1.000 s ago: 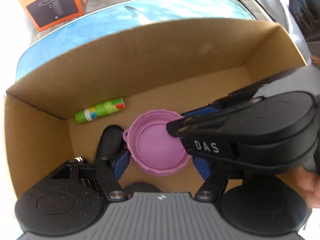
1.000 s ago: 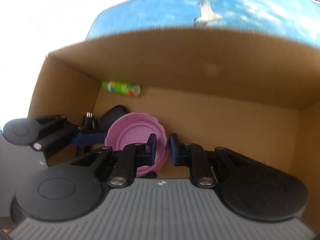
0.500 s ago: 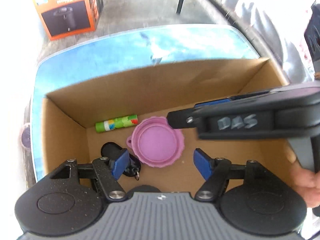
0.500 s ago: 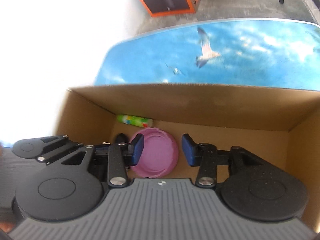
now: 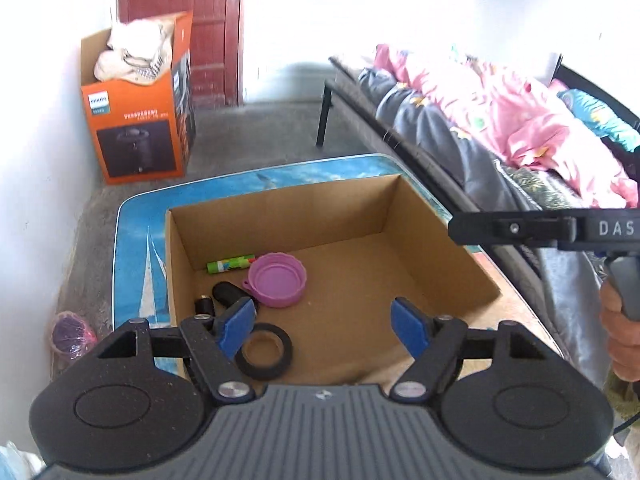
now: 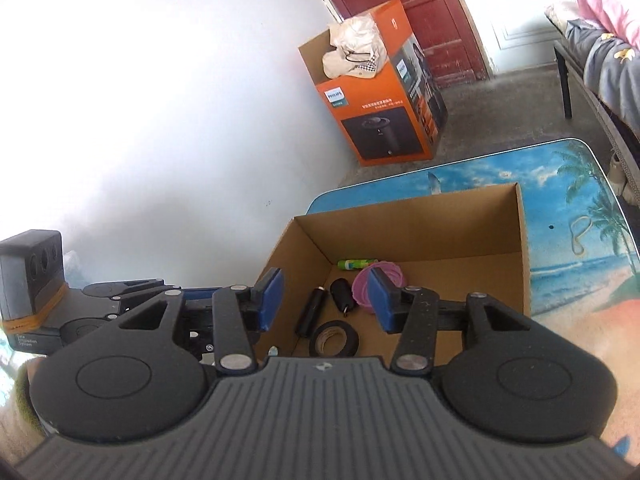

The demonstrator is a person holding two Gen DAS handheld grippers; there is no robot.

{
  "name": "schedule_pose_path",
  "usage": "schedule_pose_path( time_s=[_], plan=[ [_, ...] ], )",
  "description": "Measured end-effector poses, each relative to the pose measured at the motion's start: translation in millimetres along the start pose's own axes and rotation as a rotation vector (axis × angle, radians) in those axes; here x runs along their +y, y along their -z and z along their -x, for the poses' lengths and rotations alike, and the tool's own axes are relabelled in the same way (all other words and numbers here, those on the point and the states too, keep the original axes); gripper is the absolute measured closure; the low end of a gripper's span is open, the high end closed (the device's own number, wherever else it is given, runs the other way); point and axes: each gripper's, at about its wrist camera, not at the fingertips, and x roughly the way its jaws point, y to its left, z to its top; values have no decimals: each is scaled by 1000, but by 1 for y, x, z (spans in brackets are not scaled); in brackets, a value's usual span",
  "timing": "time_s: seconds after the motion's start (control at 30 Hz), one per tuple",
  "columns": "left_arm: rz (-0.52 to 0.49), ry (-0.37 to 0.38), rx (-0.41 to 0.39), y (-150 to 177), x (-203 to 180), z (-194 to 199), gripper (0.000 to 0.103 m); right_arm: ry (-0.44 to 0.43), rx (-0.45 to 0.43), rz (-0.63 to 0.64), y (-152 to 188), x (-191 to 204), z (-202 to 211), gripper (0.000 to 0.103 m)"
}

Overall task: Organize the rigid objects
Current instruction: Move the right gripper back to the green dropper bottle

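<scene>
The cardboard box (image 5: 440, 240) lies open-topped, right half bare; objects crowd its left corner.

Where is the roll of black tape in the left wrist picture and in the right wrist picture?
Left wrist view: the roll of black tape lies on the cardboard box floor, lower left of centre, beside the left blue pad.
Right wrist view: it lies near the box's near edge, just below centre.
Shared landmark: the purple bowl, farther in.

Both wrist views above, angled down — shared cardboard box (image 5: 440, 256).
</scene>
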Motion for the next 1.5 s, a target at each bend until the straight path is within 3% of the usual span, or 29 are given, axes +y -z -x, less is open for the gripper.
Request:
schedule_pose_path(
  time_s=[0.13,0.3,0.47,0.5,0.73,0.93,1.5],
  plan=[
    [-40,-58,-88,50,-31,16,27,29,-12,20,53,7,8,57],
    [-65,-72,-78,92,-58,-8,30,26,26,-26,94,2,-17,59],
    [-178,-138,-53,119,-79,-37,46,51,53,-12,112,3,-42,68],
    [-190,-134,-52,121,-80,-38,47,52,54,-5,113,5,-45,73],
    [-222,-117,-66,113,-85,-53,58,65,77,14,111,3,-69,83],
    [-215,-87,-28,110,-82,-69,81,45,80,-2,104,-2,-74,91],
    [-200,11,-55,107,-98,-64,83,89,64,-23,112,-15,-39,91]
  ],
)
